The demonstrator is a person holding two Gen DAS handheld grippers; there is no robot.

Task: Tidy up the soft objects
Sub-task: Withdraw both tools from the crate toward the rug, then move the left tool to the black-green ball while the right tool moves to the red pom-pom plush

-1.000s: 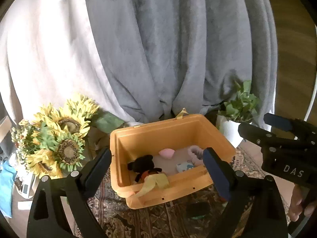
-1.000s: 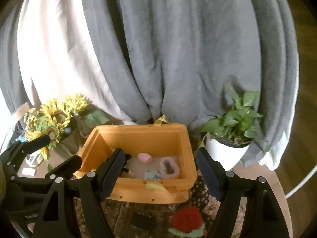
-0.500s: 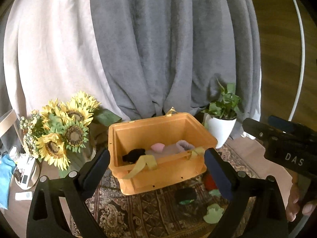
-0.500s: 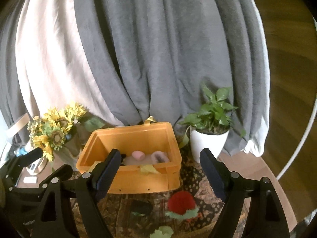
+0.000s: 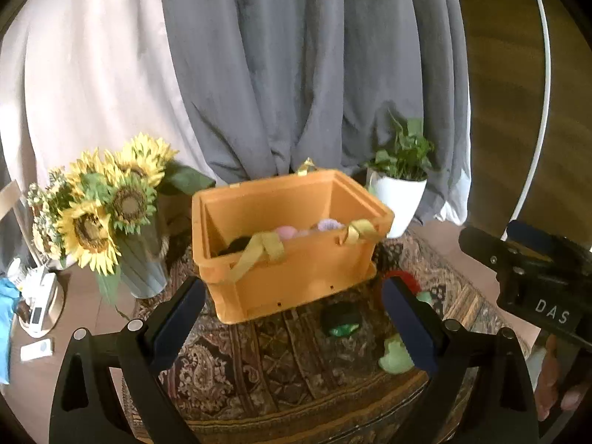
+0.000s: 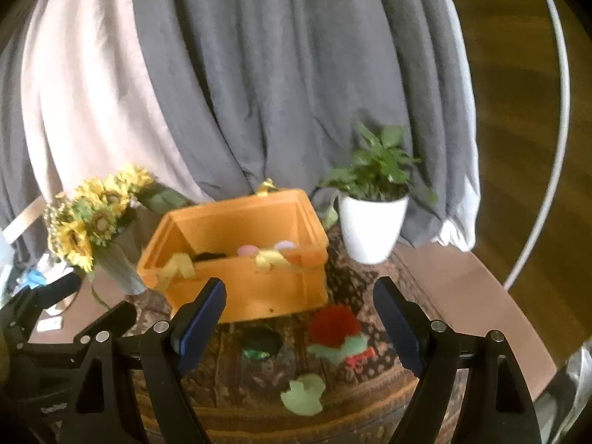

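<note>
Stood at twelve o'clock: open orange plastic crate (image 6: 236,259), some plush already inside, likely the collecting bin. Lay loose at six o'clock: red fuzzy pompom toy (image 6: 334,323), pale green plush (image 6: 304,394). Hovered released, empty: left gripper (image 5: 292,318), right gripper (image 6: 299,320).

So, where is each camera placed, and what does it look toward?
Left wrist: on the left hand-held gripper, open, facing the orange crate; the right hand-held gripper and a hand show at right.
Right wrist: on the right hand-held gripper, open, facing the crate, with the left one at lower left.
Both share the crate, sunflowers and potted plant.
</note>
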